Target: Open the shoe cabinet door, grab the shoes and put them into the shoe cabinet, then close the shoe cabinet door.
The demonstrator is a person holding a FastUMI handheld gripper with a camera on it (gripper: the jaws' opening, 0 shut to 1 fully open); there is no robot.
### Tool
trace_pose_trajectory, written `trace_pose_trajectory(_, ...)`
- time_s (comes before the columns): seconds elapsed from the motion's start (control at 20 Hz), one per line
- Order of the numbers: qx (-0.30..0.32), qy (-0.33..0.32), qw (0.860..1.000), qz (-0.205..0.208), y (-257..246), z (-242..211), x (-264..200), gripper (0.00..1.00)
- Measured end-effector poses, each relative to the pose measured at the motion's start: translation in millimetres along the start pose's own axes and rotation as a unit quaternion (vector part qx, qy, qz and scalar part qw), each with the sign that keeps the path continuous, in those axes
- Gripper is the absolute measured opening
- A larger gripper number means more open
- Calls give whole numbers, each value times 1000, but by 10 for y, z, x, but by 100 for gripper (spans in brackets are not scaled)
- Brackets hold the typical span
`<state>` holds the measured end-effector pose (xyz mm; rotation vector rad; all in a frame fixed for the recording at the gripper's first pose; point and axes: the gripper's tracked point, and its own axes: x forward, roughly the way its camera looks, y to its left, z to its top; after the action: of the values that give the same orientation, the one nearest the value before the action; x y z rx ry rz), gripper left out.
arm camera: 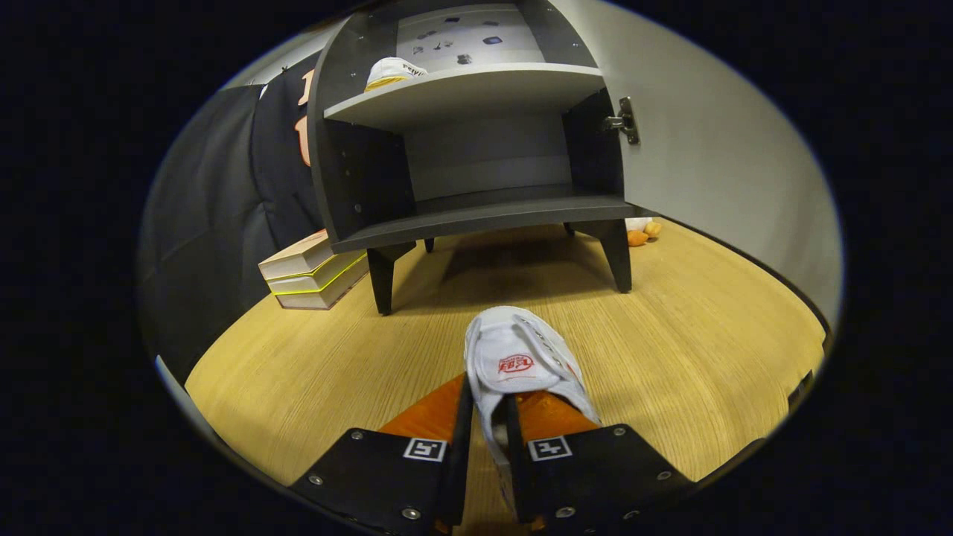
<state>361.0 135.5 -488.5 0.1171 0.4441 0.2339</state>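
Heel end of the white shoe (517,365) is hidden between the fingers; can't see how far the fingertips reach under or around it. The red logo on its tongue is too small to make out. The small dark marks on the pale back panel above the cabinet's upper shelf (476,89) are unreadable blobs. The stuffed toy (640,231) behind the cabinet's right leg is mostly cut off by that leg and the base.

Gripper (488,417) points straight at the shoe cabinet (476,134), roughly level, low over the wooden floor (313,357). Fingers are drawn in narrow, one on each side of the shoe's rear; both look pressed against the canvas, so it's gripping the shoe. The toe sticks out ahead of the fingers toward the cabinet, which stands well apart. Can't tell if the sole is touching the floor.

Cabinet: dark grey laminate, flat panels, four short tapered legs, two open compartments. The door (730,164) is swung open on the cabinet's right, with a pale smooth inner face and a metal hinge (624,120) at the cabinet's right edge. A second white shoe (393,72) with a yellowish sole sits at the left end of the upper shelf. The lower compartment shows a bare board.

A stack of books (313,272) lies flat on the floor just left of the cabinet's front left leg; two have bright yellow-green edging. The floor is light wood grain, matte. Black cloth hangs left of the cabinet.
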Motion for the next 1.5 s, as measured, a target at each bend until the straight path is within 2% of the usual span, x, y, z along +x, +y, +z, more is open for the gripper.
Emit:
trace_pose_trajectory(0.15, 2, 12, 1000, 17, 65, -19, 107, 10)
trace_pose_trajectory(0.25, 2, 12, 1000, 18, 85, 19, 143, 3)
trace_pose_trajectory(0.6, 8, 7, 1000, 11, 62, 370, -14, 2)
trace_pose_trajectory(0.8, 19, -3, 1000, 7, 97, 731, -246, 3)
trace_pose_trajectory(1.15, 27, -36, 999, 17, 241, 1683, -843, 3)
trace_pose_trajectory(1.5, 16, -100, 995, 26, 368, 2616, -1271, 2)
